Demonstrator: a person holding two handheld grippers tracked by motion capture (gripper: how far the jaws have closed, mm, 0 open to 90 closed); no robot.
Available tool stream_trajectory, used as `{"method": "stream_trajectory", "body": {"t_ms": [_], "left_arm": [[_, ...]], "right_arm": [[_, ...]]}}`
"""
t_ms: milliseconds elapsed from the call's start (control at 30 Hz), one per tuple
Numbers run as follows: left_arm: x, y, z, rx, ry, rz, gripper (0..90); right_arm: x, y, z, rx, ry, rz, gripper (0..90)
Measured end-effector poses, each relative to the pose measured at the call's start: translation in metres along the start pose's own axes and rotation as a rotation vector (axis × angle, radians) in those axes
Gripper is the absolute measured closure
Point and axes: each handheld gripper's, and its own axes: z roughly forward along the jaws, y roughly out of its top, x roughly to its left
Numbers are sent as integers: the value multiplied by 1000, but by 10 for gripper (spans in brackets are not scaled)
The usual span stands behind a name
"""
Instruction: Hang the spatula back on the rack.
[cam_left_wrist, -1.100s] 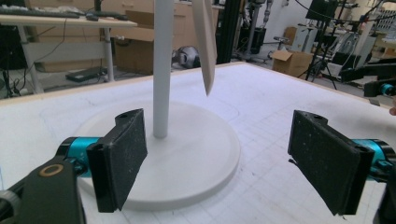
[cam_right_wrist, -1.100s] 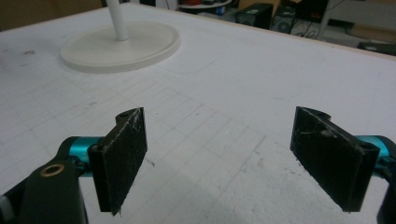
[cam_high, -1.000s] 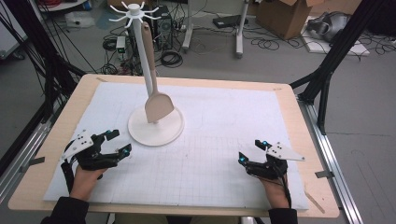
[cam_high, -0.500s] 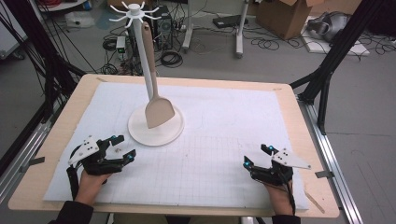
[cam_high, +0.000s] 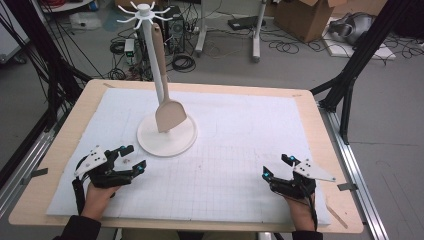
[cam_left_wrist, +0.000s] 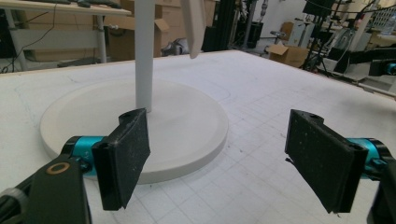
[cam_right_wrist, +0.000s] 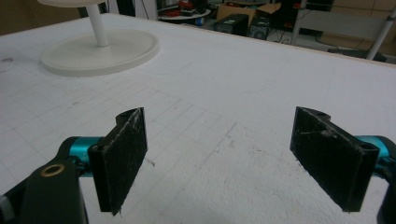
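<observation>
In the high view, a white stand (cam_high: 166, 134) with a round base is seen on the white mat (cam_high: 240, 145) that covers the wooden table (cam_high: 320, 115), towards the left half. A pale wooden spatula (cam_high: 167, 107) is hung from a hook at the top of the stand's pole, with its blade just above the base. The left gripper (cam_high: 131, 159) is held near the mat's front left corner, just in front of the base, with its jaws spread apart and nothing between them. The right gripper (cam_high: 276, 166) is held near the front right, well apart from the stand, its jaws likewise parted and empty.

In the left gripper view, the two black pads (cam_left_wrist: 123, 156) are seen wide apart, and the base of the stand (cam_left_wrist: 187, 121) is framed between them, close ahead. The lower tip of the spatula (cam_left_wrist: 193, 25) is seen beside the pole, clear of the base.

In the right gripper view, the pads (cam_right_wrist: 122, 156) are spread over bare gridded mat (cam_right_wrist: 219, 126), and the stand (cam_right_wrist: 100, 49) is seen far off at the upper left.
</observation>
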Motion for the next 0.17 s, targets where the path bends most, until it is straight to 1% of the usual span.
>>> {"method": "stream_trajectory", "body": {"t_ms": [167], "left_arm": [[2, 0, -1, -7, 9, -11, 208]], "right_arm": [[-1, -1, 0, 3, -3, 0, 179]]}}
